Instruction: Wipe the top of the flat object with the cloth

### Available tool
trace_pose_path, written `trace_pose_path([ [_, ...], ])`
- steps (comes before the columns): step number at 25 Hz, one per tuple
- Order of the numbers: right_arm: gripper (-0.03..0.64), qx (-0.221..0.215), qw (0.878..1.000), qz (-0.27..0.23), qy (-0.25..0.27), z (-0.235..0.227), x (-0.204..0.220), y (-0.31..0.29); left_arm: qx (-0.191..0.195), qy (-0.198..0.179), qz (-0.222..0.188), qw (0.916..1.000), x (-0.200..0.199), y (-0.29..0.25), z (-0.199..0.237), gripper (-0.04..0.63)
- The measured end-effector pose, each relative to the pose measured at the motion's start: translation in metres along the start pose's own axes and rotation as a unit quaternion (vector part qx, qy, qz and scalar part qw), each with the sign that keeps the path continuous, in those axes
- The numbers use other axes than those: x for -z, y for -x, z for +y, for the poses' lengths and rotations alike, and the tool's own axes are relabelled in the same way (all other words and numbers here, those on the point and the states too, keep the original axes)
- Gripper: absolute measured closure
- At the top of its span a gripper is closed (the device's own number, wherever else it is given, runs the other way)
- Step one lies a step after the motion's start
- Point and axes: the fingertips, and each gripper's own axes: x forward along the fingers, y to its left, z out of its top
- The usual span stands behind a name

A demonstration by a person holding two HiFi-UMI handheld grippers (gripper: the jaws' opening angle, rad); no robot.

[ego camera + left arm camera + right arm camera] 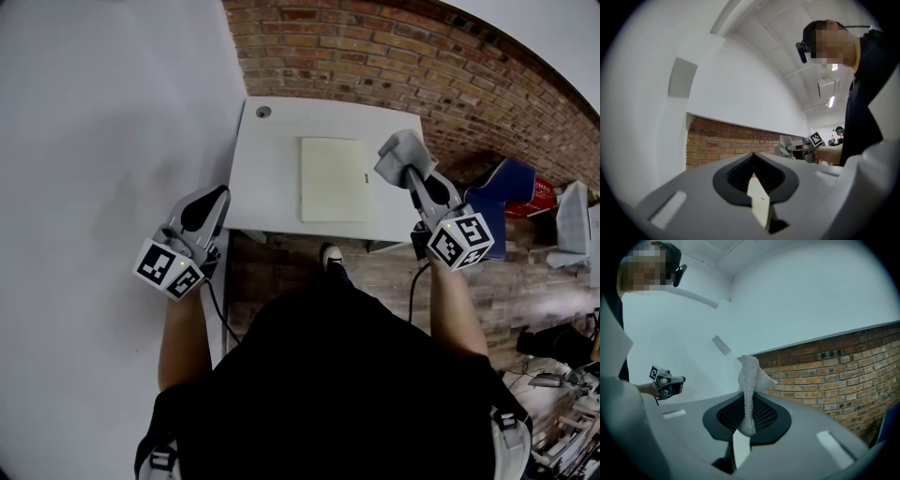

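Observation:
A pale cream flat board lies on the white table, right of its middle. My right gripper hovers at the board's right edge, shut on a grey knitted cloth that sticks up past its jaws. The right gripper view shows the cloth pinched in the right gripper, raised off the table. My left gripper hangs off the table's left edge, jaws together and holding nothing. In the left gripper view the left gripper points at the brick wall.
A blue chair and a red object stand right of the table on the brick-patterned floor. A round cable hole is at the table's far left corner. A white wall fills the left. The person's shoe shows below the table's near edge.

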Motion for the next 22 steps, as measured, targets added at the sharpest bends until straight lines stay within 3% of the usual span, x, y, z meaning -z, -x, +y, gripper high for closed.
trace_pose_path([
  [22, 0.601, -0.049, 0.998, 0.023, -0.014, -0.075, 0.011, -0.078, -0.056, 0.008, 0.014, 0.9983, 0.017, -0.066, 0.027, 0.594],
])
